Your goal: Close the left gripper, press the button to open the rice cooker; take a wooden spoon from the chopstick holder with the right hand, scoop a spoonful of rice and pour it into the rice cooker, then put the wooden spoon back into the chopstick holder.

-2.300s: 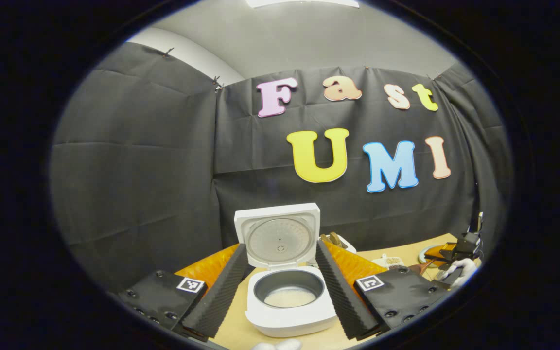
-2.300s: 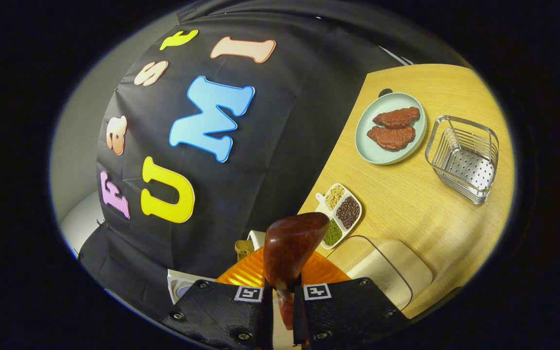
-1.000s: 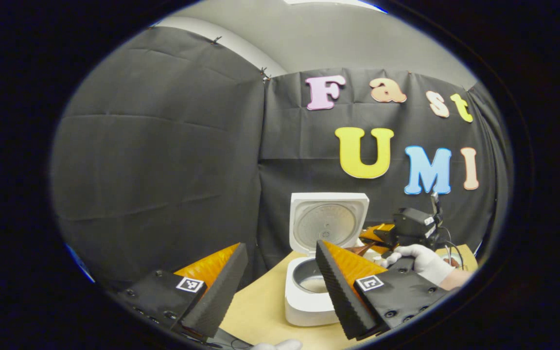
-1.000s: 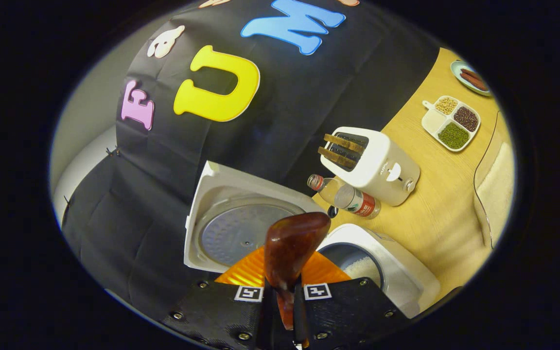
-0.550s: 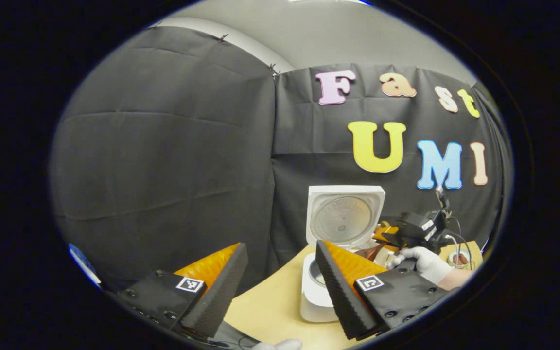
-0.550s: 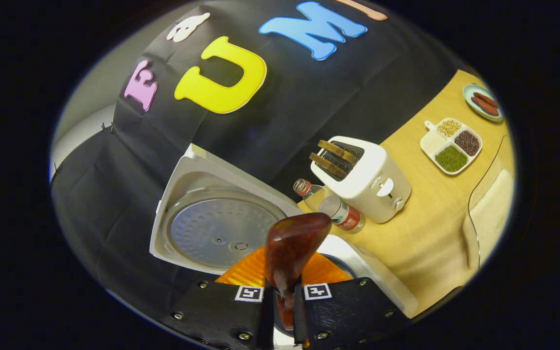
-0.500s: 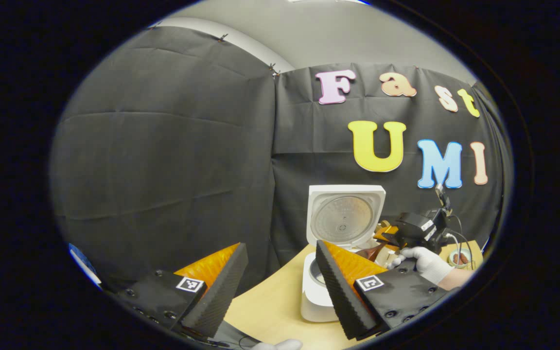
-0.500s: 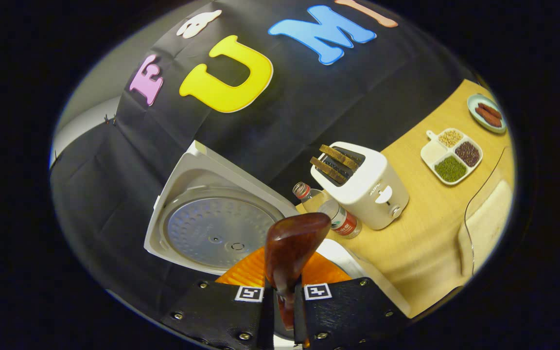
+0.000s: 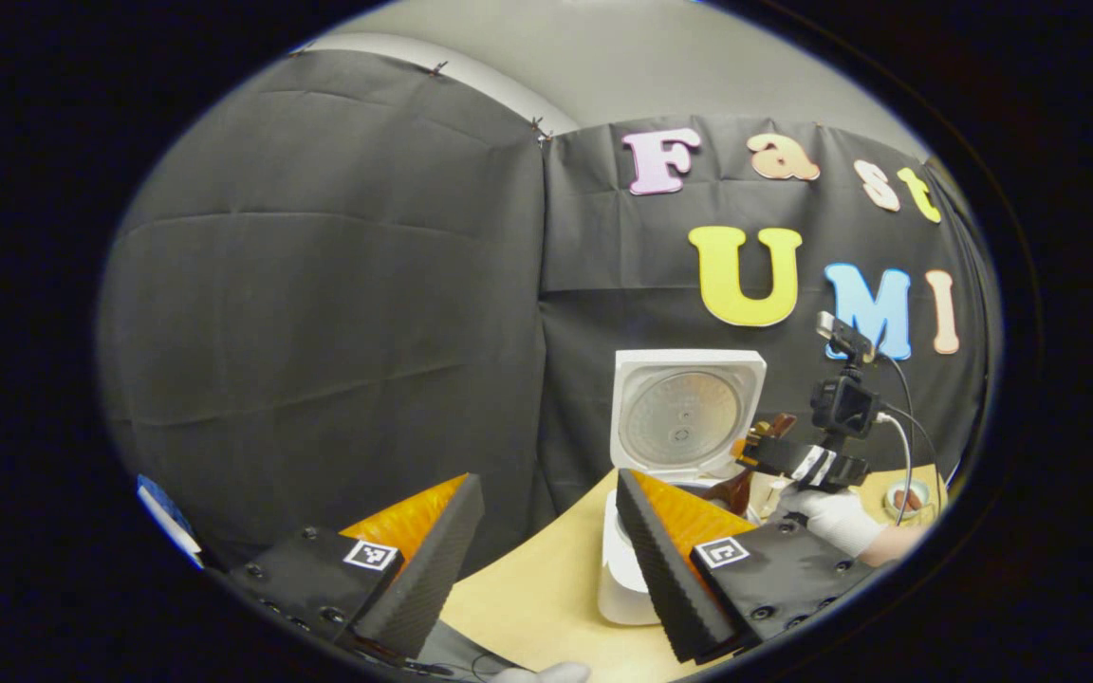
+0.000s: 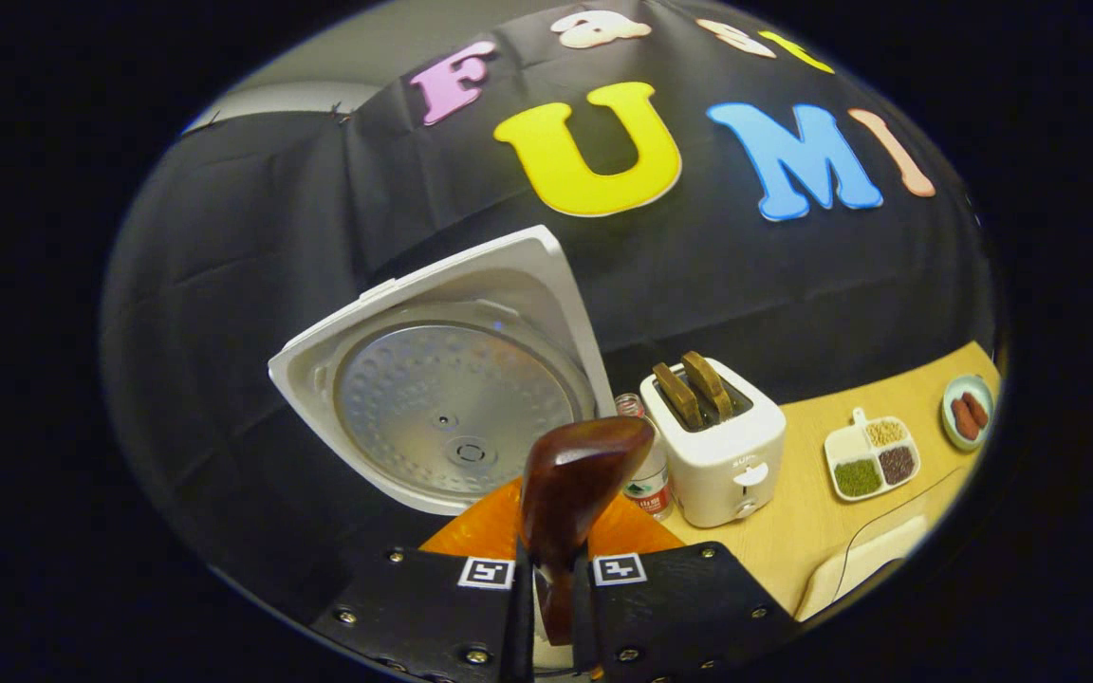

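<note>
The white rice cooker (image 9: 619,581) stands on the table with its lid (image 9: 684,415) raised. My left gripper (image 9: 542,569) hangs open and empty in front of it. Farther off, a white-gloved hand (image 9: 831,517) holds my right gripper (image 9: 793,460) beside the lid, above the pot. That right gripper (image 10: 551,588) is shut on the dark wooden spoon (image 10: 575,484). The spoon (image 9: 731,490) slants with its bowl down toward the pot. Close ahead of it is the lid's metal inner plate (image 10: 447,403). My left finger hides the pot's inside, and the spoon's hollow side is out of sight.
A white toaster (image 10: 717,441) with two bread slices stands right of the cooker, a small bottle (image 10: 646,486) between them. Farther right are a divided dish of beans (image 10: 874,455), a plate of meat (image 10: 967,411) and a clear container (image 10: 874,562). Bare table (image 9: 537,602) lies ahead of my left gripper.
The right gripper carried the spoon from the table's right side to the cooker, then rose and rolled so the spoon's bowl dips toward the pot. My left gripper swung left, staying open.
</note>
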